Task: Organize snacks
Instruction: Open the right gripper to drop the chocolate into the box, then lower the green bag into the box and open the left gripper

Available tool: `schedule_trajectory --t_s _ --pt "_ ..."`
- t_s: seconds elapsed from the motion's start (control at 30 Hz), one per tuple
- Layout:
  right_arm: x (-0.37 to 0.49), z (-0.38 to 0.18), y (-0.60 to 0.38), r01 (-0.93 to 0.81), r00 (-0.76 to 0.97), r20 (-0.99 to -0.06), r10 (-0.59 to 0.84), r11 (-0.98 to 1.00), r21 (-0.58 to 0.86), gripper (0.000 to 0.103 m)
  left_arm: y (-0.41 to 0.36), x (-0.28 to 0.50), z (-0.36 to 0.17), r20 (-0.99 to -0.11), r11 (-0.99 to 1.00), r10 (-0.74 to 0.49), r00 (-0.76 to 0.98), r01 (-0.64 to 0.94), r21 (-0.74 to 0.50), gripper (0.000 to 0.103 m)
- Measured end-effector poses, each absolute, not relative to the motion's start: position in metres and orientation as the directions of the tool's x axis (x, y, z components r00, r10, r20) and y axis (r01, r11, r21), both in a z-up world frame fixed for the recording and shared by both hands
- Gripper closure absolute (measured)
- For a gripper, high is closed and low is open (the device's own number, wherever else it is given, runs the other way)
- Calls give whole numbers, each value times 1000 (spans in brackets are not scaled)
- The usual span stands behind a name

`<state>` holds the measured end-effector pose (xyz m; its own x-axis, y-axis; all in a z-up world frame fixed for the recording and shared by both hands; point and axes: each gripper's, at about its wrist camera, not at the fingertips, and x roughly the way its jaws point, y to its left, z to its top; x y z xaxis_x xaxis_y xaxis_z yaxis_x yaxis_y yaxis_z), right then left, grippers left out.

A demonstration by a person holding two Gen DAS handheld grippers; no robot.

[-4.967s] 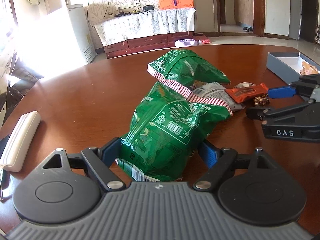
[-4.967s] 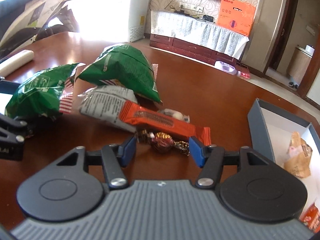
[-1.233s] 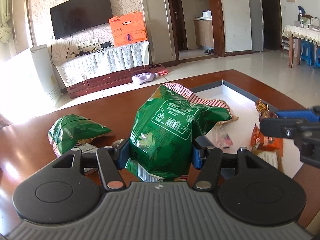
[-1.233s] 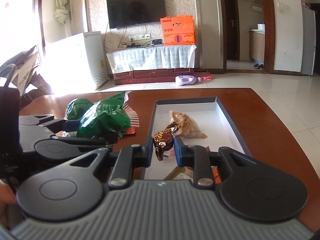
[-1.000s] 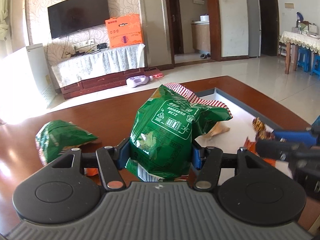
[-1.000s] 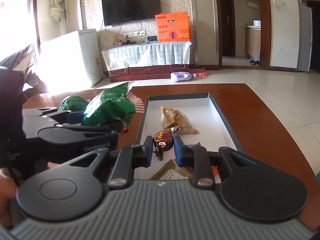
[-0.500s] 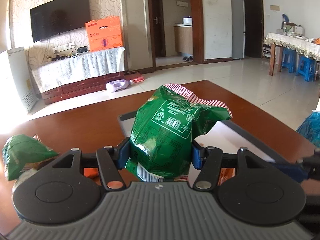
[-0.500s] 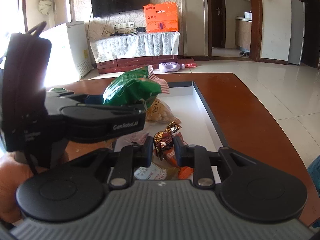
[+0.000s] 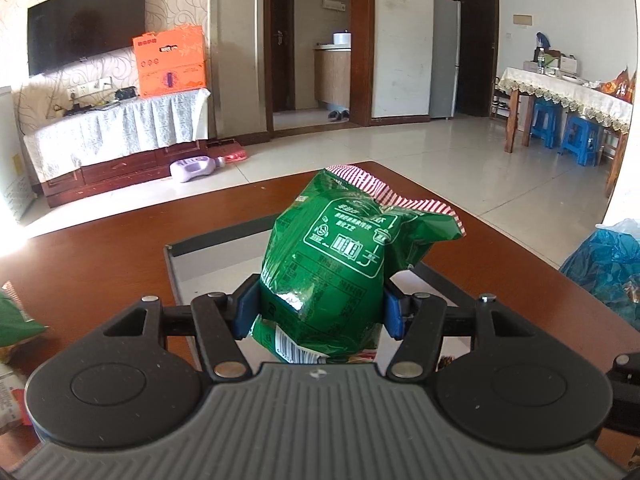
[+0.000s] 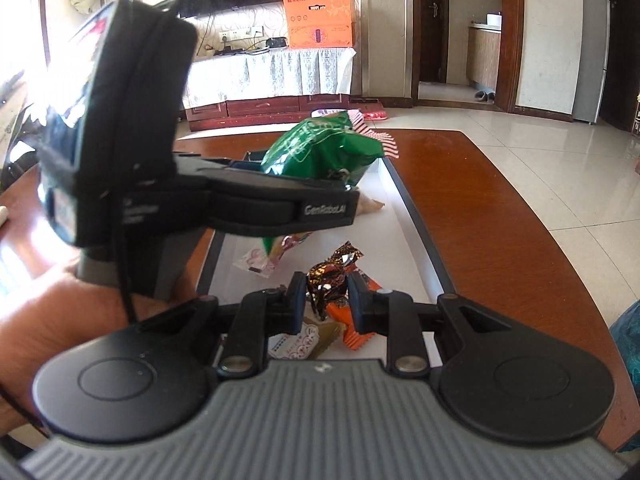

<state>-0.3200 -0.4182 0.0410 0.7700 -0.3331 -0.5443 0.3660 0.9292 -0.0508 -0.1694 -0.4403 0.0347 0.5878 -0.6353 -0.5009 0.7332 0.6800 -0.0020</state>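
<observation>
My left gripper (image 9: 320, 314) is shut on a green snack bag (image 9: 340, 264) with a red-striped top and holds it above the grey tray (image 9: 208, 242). In the right wrist view the same bag (image 10: 320, 152) hangs over the tray (image 10: 416, 224), held by the left gripper (image 10: 340, 192). My right gripper (image 10: 325, 302) is shut on a foil-wrapped candy (image 10: 330, 278) above the tray's near end. Under it lie an orange bar (image 10: 356, 328), a beige packet (image 10: 308, 340) and a pink-white packet (image 10: 264, 258).
The tray sits on a brown wooden table (image 10: 500, 240). A second green bag (image 9: 14, 316) and other wrappers lie at the left edge of the left wrist view. A blue plastic bag (image 9: 608, 260) sits at the right. The holder's hand (image 10: 60, 320) is at lower left.
Both grippers have moved on over the tray with their loads. The left gripper with the green bag now hangs over the tray's middle, nearer the right gripper's camera.
</observation>
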Motion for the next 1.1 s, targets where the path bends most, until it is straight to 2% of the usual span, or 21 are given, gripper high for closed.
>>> schedule_trajectory --t_s 0.3,0.47,0.57,0.63,0.9,1.1 --pt "-314 38 -416 379 748 -567 -345 923 -61 78 -454 -132 28 -553 699 -604 574 715 -23 35" --pt "-305 36 -415 377 738 -580 -346 923 -70 78 -464 -118 27 -559 741 -534 635 670 54 33" --pt "-301 34 -416 381 733 -584 -350 922 -75 78 -460 -116 24 -565 743 -529 633 667 52 28" --pt "-298 33 -416 387 730 -583 -355 919 -75 78 -455 -115 25 -554 731 -557 619 682 27 23" --pt "-292 29 -416 400 735 -570 -368 914 -75 77 -431 -129 31 -515 703 -604 608 711 16 20" --pt "-282 25 -414 409 731 -568 -378 909 -77 76 -402 -149 38 -471 697 -626 621 717 18 13"
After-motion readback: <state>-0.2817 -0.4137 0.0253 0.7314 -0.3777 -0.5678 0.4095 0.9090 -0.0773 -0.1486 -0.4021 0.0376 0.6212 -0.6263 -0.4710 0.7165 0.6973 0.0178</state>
